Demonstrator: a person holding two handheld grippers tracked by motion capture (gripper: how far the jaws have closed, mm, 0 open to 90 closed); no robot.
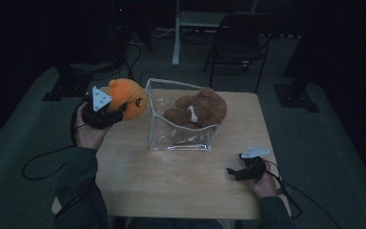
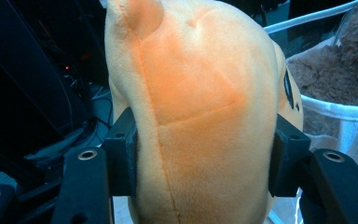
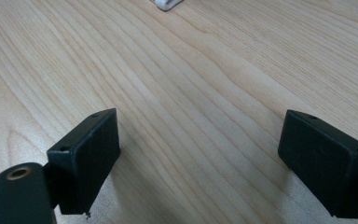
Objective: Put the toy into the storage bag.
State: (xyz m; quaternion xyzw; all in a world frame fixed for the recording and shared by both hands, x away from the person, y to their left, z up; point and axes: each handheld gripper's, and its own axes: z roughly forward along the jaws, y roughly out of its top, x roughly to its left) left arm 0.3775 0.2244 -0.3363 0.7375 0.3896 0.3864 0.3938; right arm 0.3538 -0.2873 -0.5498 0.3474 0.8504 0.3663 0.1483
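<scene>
An orange plush toy [image 1: 128,98] hangs in the air left of a clear plastic bag [image 1: 158,129], with my left gripper [image 1: 106,112] shut on it. In the left gripper view both black pads press into the sides of the orange plush [image 2: 200,116]. A brown plush bear [image 1: 198,109] lies inside the bag, and its brown fur [image 2: 335,74] rises behind the bag's white rim [image 2: 335,111]. My right gripper [image 1: 236,172] rests low over the table's front right, open, with only bare wood between its pads [image 3: 86,154].
The wooden table [image 1: 181,186] carries the bag at its middle back. A black chair [image 1: 243,38] stands on the floor beyond the far edge. Cables trail off both grippers to the left and right. A small white bag corner [image 3: 168,4] lies ahead of the right gripper.
</scene>
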